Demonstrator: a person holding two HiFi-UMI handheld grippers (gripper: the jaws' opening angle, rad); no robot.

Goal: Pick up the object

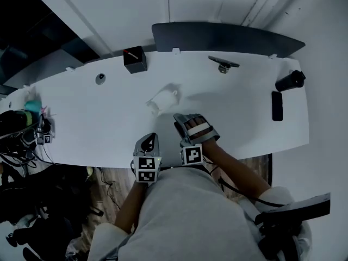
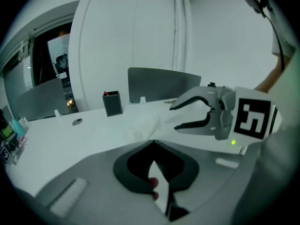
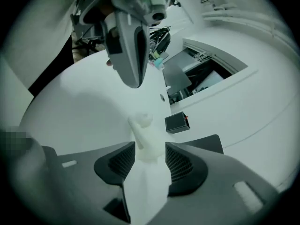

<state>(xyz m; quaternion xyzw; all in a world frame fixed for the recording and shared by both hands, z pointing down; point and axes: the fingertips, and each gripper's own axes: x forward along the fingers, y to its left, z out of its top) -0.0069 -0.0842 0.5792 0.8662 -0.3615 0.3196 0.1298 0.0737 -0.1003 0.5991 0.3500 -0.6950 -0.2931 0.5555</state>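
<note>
Right gripper [image 3: 150, 148] jaws apart, white object [image 3: 142, 125] just ahead, lined up between them, unclamped; close off-centre and you'll likely knock it sideways across the desk [image 3: 79, 111].

We see a black box [image 1: 135, 59] near the white bench's [image 1: 92, 124] far edge, a small round disc [image 1: 100, 78] to its left. Near the right end lie a black cylinder [image 1: 290, 81] and a flat dark slab [image 1: 277, 106].

Closed left gripper [image 1: 149, 139], spread right gripper [image 1: 187, 118].
</note>
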